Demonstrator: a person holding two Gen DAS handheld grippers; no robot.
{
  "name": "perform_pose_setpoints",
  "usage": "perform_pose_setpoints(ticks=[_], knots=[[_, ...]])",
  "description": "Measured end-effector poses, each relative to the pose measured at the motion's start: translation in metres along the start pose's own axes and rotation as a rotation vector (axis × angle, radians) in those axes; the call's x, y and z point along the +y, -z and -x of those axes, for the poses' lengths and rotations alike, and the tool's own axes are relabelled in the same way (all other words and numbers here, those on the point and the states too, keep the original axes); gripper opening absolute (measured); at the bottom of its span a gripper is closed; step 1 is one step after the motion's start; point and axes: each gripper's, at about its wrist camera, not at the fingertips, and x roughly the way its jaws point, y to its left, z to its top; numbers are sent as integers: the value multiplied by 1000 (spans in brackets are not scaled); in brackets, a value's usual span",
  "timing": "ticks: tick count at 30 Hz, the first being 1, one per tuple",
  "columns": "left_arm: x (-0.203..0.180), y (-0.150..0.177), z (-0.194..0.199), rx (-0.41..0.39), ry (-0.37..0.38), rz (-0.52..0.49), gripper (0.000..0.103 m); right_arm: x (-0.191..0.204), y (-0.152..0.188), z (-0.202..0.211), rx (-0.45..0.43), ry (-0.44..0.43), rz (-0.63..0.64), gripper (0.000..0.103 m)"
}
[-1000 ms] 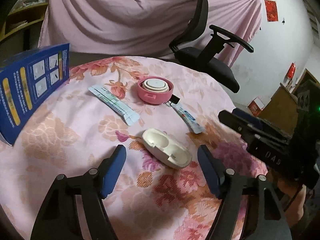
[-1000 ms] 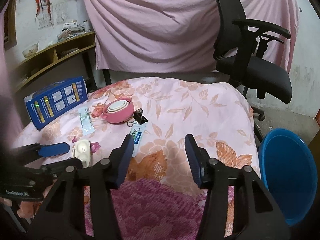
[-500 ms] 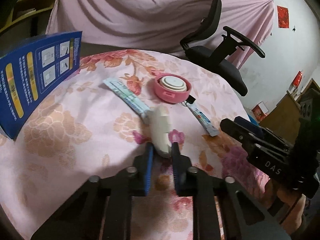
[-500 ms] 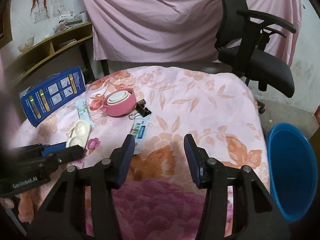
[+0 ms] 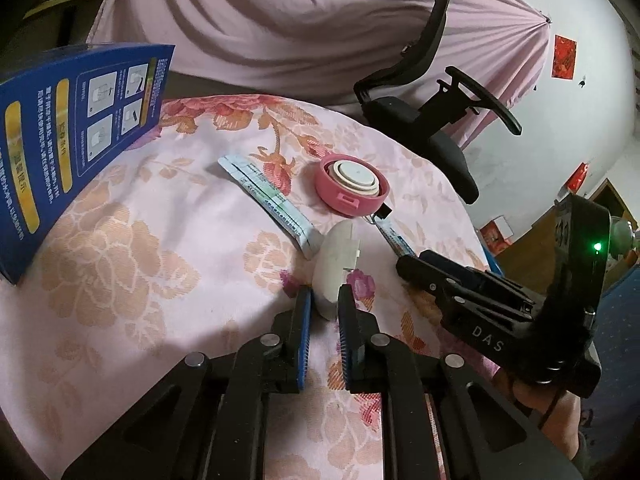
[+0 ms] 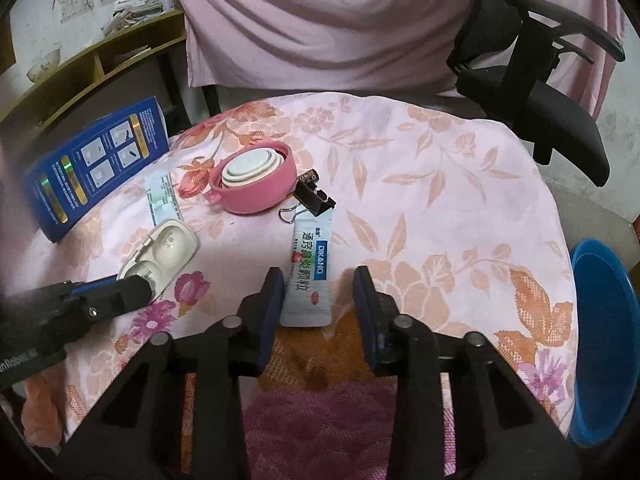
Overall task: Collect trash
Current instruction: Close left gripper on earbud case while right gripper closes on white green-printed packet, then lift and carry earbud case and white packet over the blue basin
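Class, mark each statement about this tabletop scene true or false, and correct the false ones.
1. The left gripper is clamped on the cream plastic case. True.
2. The sachet lies between the right gripper fingers. True.
3. The pink lid sits inside the blue basin. False: it rests on the floral tablecloth.
4. The binder clip is beside the pink lid. True.
5. The blue box is held by a gripper. False: neither gripper touches it.

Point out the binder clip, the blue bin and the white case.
binder clip (image 6: pixel 316 197), right wrist view, on its black body.
blue bin (image 6: pixel 608 344), right wrist view, on its inner wall.
white case (image 5: pixel 334 266), left wrist view, on its shell just ahead of the left gripper's pads.
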Motion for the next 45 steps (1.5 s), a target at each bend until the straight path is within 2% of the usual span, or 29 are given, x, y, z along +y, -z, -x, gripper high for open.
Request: perform_pose_setpoints(ticks=[4, 9, 12, 17, 22, 35, 45], knots=[[-5, -1, 1, -10, -6, -31, 21, -2, 1, 2, -3, -23, -12, 44], [-5, -5, -4, -16, -4, -21, 21, -3, 2, 2, -4, -31, -18, 44], [-3, -6, -4, -19, 9, 3, 20, -2, 4, 4, -3, -30, -17, 44], [-3, -4, -3, -29, -13, -8, 10, -1, 5, 5, -2, -40, -14, 44], [-8, -3, -3, -49, -11, -24, 10, 3, 8, 14, -36, -38, -5, 43], [-20, -1, 11, -187, -12, -55, 10, 6, 16, 53, -238, -12, 15, 41], [-34, 4, 31, -330, -8, -131, 10, 7, 30, 94, -468, 15, 12, 41]])
